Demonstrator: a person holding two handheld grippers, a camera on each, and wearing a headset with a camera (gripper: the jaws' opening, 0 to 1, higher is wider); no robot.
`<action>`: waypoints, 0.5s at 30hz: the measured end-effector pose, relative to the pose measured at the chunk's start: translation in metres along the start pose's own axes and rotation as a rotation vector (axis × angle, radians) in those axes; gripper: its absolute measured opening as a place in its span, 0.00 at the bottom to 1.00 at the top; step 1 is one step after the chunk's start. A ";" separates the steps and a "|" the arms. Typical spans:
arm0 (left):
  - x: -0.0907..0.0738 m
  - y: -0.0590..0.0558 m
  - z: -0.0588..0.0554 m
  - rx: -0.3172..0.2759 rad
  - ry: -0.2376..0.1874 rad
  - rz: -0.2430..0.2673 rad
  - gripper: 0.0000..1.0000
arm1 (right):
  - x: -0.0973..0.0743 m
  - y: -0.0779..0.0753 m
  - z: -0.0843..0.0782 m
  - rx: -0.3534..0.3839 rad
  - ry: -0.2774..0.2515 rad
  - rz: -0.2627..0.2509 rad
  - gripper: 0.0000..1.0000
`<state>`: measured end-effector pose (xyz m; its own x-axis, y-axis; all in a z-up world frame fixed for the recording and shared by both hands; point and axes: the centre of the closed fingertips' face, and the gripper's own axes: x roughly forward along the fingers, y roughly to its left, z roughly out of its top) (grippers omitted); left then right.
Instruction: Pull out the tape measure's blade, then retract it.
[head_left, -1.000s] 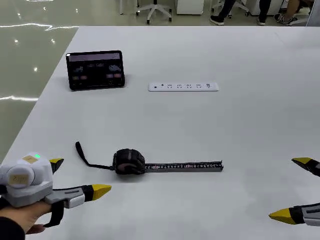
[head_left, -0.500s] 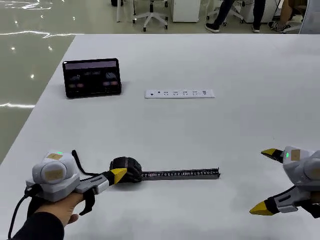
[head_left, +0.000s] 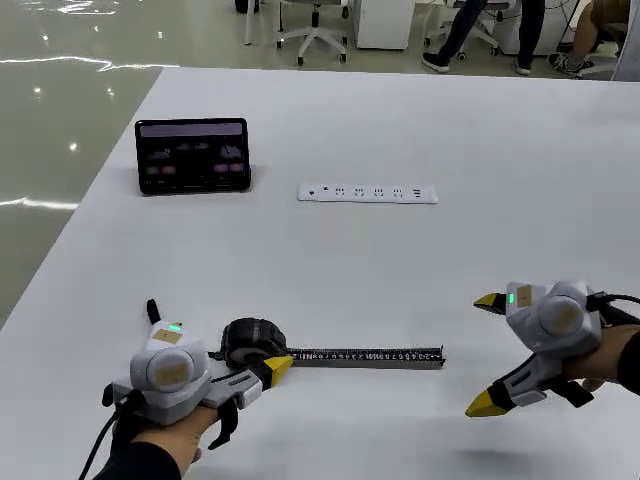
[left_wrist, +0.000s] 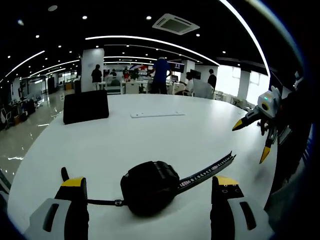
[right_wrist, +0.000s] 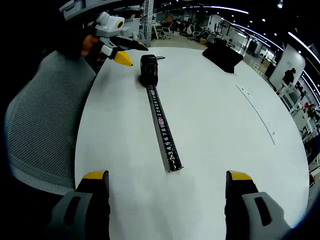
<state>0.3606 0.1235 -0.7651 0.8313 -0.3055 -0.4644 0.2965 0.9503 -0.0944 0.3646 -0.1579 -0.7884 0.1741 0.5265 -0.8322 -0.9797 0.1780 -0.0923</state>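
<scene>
Since a second ago my left tongs (left_wrist: 150, 184) have travelled from the near-left corner of the counter (head_left: 420, 250) up to the tape measure (head_left: 252, 342). They now straddle its black case with the jaws spread wide, one yellow tip on either side and neither touching it, so they grip nothing. My right tongs (head_left: 484, 352) have come in from the right edge and now hang just beyond the free end of the blade (head_left: 365, 356), also gaping wide and empty, with the blade's end lying between the two tips in the right gripper view. The tape measure itself has not shifted: it lies flat on the near part of the counter, blade drawn out to the right at the same length as before, its strap (head_left: 153, 312) trailing off to the left. My left hand (head_left: 170, 440) holds its tool low and pointed right along the blade. My right hand (head_left: 600, 355) holds its tool pointed left, one tip high and one low. The tablet (head_left: 193, 154) and power strip (head_left: 367, 193) sit well beyond.
</scene>
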 end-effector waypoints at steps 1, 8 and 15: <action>0.002 -0.001 0.003 -0.006 -0.008 0.003 1.00 | 0.005 -0.001 0.002 -0.016 -0.001 0.009 0.92; 0.011 -0.001 0.008 0.001 -0.060 0.058 1.00 | 0.025 -0.008 0.007 -0.047 0.025 0.047 0.91; 0.010 -0.008 0.002 -0.029 -0.083 0.051 1.00 | 0.036 -0.015 0.001 -0.078 0.073 0.077 0.78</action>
<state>0.3679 0.1129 -0.7677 0.8815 -0.2597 -0.3944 0.2404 0.9657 -0.0987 0.3857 -0.1411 -0.8162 0.0927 0.4741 -0.8756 -0.9952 0.0723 -0.0662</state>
